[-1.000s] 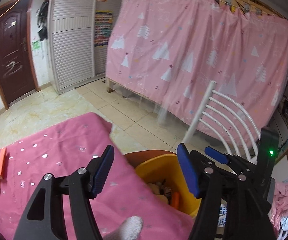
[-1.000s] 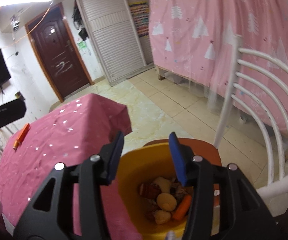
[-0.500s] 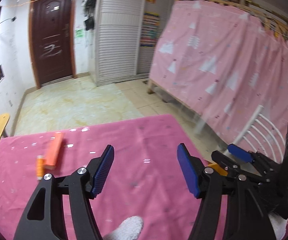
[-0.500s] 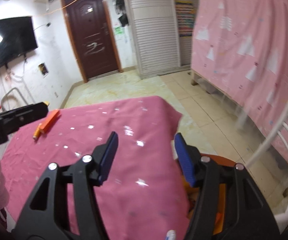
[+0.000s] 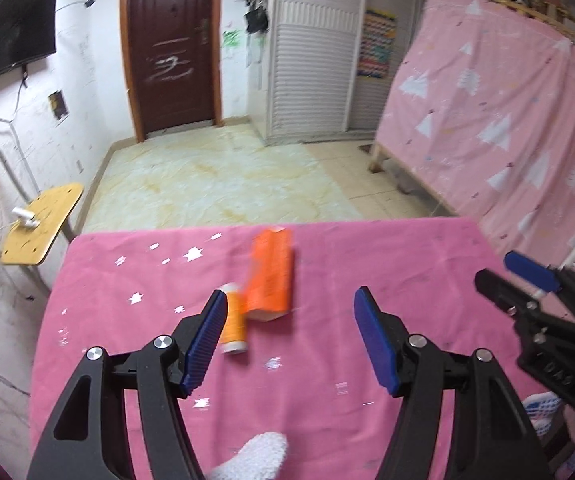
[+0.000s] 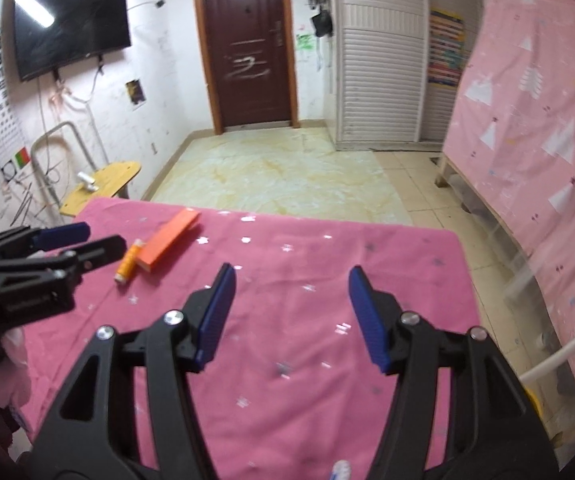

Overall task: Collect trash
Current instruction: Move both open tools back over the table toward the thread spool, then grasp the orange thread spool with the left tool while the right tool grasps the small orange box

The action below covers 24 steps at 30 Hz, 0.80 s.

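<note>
Trash on the pink tablecloth [image 5: 367,256]: an orange box [image 5: 270,276] lies touching a small orange bottle [image 5: 234,326] near the cloth's far left part. Left gripper [image 5: 289,334] hovers just short of them, jaws apart and empty; right gripper [image 6: 289,312], over the cloth's middle, likewise gapes empty.

Table [image 5: 407,264] covered in pink cloth [image 6: 327,280] with small white stars. Two items on it, far-left area in right wrist view: orange box [image 5: 270,276] lying flat, and small orange bottle [image 5: 234,326] with white ends on its side, touching the box's near-left corner.
</note>
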Each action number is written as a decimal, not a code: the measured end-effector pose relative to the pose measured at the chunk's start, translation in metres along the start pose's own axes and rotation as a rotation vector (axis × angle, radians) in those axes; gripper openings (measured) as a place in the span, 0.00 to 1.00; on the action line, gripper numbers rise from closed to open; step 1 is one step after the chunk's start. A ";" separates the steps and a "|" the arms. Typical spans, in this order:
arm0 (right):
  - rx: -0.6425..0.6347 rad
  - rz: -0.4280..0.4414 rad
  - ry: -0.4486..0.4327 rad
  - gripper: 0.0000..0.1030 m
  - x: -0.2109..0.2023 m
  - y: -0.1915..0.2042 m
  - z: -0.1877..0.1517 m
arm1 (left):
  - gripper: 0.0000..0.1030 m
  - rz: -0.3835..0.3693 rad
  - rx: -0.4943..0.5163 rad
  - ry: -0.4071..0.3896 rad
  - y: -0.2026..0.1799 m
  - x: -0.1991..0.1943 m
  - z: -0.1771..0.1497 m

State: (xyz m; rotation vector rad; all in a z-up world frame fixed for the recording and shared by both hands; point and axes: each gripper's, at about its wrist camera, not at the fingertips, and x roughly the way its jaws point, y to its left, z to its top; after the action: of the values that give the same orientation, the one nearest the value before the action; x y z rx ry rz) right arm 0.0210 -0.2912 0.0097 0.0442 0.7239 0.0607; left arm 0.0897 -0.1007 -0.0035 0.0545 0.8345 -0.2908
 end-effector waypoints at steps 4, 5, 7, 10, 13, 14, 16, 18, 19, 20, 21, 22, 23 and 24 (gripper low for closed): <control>-0.024 0.017 0.021 0.55 0.014 0.018 0.007 | 0.56 0.038 -0.006 0.046 0.020 0.015 -0.007; -0.029 0.021 0.026 0.56 0.017 0.024 0.009 | 0.56 0.046 -0.008 0.059 0.025 0.020 -0.008; -0.036 0.028 0.036 0.64 0.025 0.034 0.013 | 0.56 0.054 -0.006 0.084 0.032 0.027 -0.011; -0.053 0.034 0.052 0.66 0.036 0.046 0.017 | 0.56 0.065 0.005 0.110 0.039 0.037 -0.016; -0.067 0.039 0.068 0.66 0.047 0.055 0.019 | 0.56 0.070 0.021 0.120 0.041 0.046 -0.018; -0.070 0.044 0.074 0.66 0.051 0.058 0.020 | 0.56 0.072 0.026 0.121 0.042 0.048 -0.018; -0.073 0.053 0.086 0.66 0.058 0.063 0.022 | 0.47 0.072 0.035 0.122 0.041 0.053 -0.018; -0.076 0.064 0.098 0.66 0.067 0.070 0.027 | 0.38 0.067 0.046 0.128 0.042 0.059 -0.020; -0.073 0.071 0.103 0.66 0.070 0.073 0.029 | 0.31 0.064 0.048 0.132 0.043 0.061 -0.020; -0.068 0.084 0.110 0.66 0.076 0.076 0.032 | 0.28 0.058 0.049 0.136 0.044 0.062 -0.021; -0.069 0.090 0.113 0.66 0.078 0.077 0.033 | 0.25 0.057 0.054 0.135 0.044 0.063 -0.022; -0.072 0.096 0.118 0.66 0.082 0.081 0.036 | 0.20 0.061 0.057 0.131 0.045 0.063 -0.023; -0.072 0.100 0.123 0.66 0.085 0.084 0.038 | 0.18 0.061 0.052 0.131 0.046 0.063 -0.023; -0.072 0.108 0.129 0.66 0.089 0.087 0.040 | 0.14 0.055 0.039 0.132 0.049 0.063 -0.022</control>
State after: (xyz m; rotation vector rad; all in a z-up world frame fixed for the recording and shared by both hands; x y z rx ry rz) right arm 0.1104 -0.1994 -0.0138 0.0111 0.8478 0.1945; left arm 0.1273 -0.0652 -0.0683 0.1341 0.9571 -0.2535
